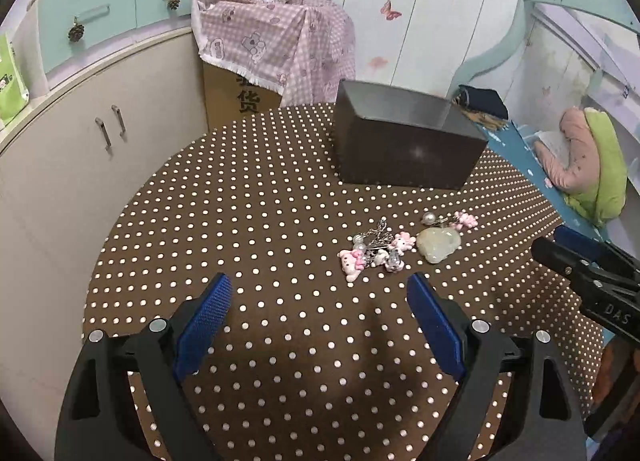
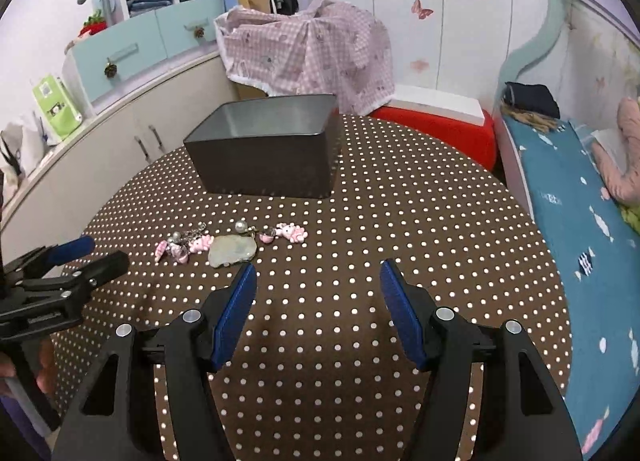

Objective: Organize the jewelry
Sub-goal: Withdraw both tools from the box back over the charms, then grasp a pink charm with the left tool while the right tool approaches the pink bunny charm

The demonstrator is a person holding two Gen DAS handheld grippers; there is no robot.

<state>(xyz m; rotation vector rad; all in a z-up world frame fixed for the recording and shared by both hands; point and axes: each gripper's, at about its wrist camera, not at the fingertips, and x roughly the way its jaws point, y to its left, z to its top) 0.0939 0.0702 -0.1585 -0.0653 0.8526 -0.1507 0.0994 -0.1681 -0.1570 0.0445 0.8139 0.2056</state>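
Loosely heaped, the jewelry (image 1: 404, 245) lies on the polka-dot tabletop (image 1: 248, 221): pink cat charms (image 2: 200, 244), pearl beads, a chain and a pale green pendant (image 2: 233, 251) (its outline roughly heart-shaped). It sits just ahead and to the right of the left hand-held gripper (image 1: 320, 301), whose blue pads are spread wide with nothing between them. The right hand-held gripper (image 2: 318, 285), likewise wide and empty, has the heap ahead and to its left. Behind the jewelry stands an open dark box (image 1: 404, 145).

Box floor (image 1: 404, 109): near wall hides it from us.
Charm cluster (image 1: 372, 251): at one o'clock, too tangled for us to count.
Right gripper (image 1: 560, 251): at three o'clock, cut by our frame edge.
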